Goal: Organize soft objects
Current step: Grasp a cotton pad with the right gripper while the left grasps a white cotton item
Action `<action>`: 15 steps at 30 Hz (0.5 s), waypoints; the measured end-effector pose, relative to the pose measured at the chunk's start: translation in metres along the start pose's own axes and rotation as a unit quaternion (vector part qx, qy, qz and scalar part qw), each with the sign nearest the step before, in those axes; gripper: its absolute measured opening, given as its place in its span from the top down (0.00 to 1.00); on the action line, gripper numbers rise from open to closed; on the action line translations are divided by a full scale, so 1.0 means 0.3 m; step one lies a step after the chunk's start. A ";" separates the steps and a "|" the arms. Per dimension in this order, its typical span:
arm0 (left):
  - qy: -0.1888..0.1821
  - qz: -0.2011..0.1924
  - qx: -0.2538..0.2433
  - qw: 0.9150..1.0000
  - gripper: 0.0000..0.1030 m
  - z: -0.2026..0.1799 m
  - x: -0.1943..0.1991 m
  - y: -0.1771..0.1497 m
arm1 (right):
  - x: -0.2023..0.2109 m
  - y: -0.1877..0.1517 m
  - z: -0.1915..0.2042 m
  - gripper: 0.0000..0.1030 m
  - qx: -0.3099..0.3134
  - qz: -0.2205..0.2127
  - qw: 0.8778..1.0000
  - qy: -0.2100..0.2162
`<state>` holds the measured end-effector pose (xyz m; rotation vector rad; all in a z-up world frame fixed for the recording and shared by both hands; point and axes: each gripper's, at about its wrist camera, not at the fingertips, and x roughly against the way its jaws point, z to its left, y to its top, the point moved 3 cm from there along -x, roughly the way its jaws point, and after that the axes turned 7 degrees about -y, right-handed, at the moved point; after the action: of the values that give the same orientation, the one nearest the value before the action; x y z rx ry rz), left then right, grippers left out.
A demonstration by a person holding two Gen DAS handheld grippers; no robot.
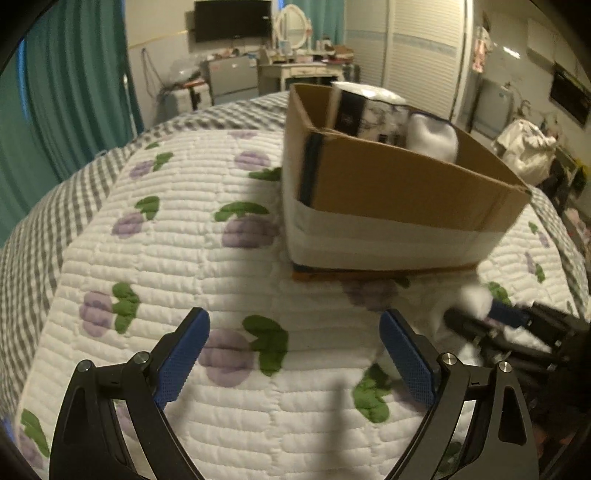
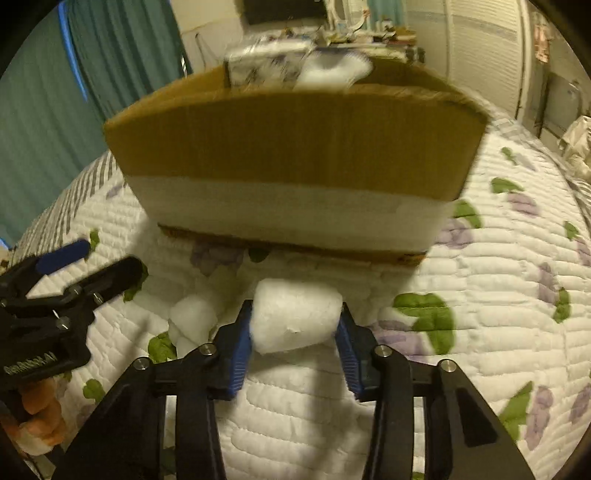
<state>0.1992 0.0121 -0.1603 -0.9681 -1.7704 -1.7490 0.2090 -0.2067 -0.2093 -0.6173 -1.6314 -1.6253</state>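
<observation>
My right gripper (image 2: pixel 295 325) is shut on a white soft roll (image 2: pixel 295 319) and holds it just above the quilt, in front of the cardboard box (image 2: pixel 295 147). A second white soft roll (image 2: pixel 192 319) lies on the quilt to its left. My left gripper (image 1: pixel 295 350) is open and empty over the quilt, short of the box (image 1: pixel 399 184). The box holds a white rolled item (image 1: pixel 432 136) and a patterned white pack (image 1: pixel 369 110). The right gripper shows in the left wrist view (image 1: pixel 480 314), with the white roll between its fingers. The left gripper shows at the left of the right wrist view (image 2: pixel 96 262).
The box stands on a white quilt with purple flowers (image 1: pixel 184 240) on a bed. Green curtains (image 1: pixel 74 92) hang at the left. A dresser with a mirror (image 1: pixel 295 66) and a wall TV (image 1: pixel 232 18) are beyond the bed. A wardrobe (image 1: pixel 424 48) stands at the right.
</observation>
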 end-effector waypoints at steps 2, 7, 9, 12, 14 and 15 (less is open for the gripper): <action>-0.008 0.000 -0.014 1.000 0.09 -0.033 0.000 -0.010 | 0.037 0.002 -0.030 0.60 -0.010 -0.012 1.000 -0.009; -0.031 0.018 -0.043 0.998 0.24 -0.135 -0.021 -0.042 | 0.089 -0.003 -0.098 0.60 -0.035 -0.019 0.999 -0.013; -0.039 0.027 -0.051 0.998 0.28 -0.166 -0.043 -0.057 | 0.094 -0.007 -0.115 0.60 -0.041 -0.020 0.999 -0.012; -0.049 0.047 -0.055 0.996 0.45 -0.179 -0.080 -0.070 | 0.088 -0.010 -0.124 0.60 -0.047 -0.017 0.999 -0.009; -0.061 0.058 -0.051 0.995 0.45 -0.183 -0.103 -0.080 | 0.078 -0.013 -0.117 0.60 -0.044 -0.014 0.999 -0.008; -0.062 0.058 -0.054 0.995 0.50 -0.180 -0.110 -0.080 | 0.075 -0.014 -0.111 0.60 -0.043 -0.013 0.999 -0.009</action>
<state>0.1944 -0.0449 -0.1963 -1.2236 -1.6700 -1.7601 0.1977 -0.2434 -0.1971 -0.6584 -1.5960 -1.7202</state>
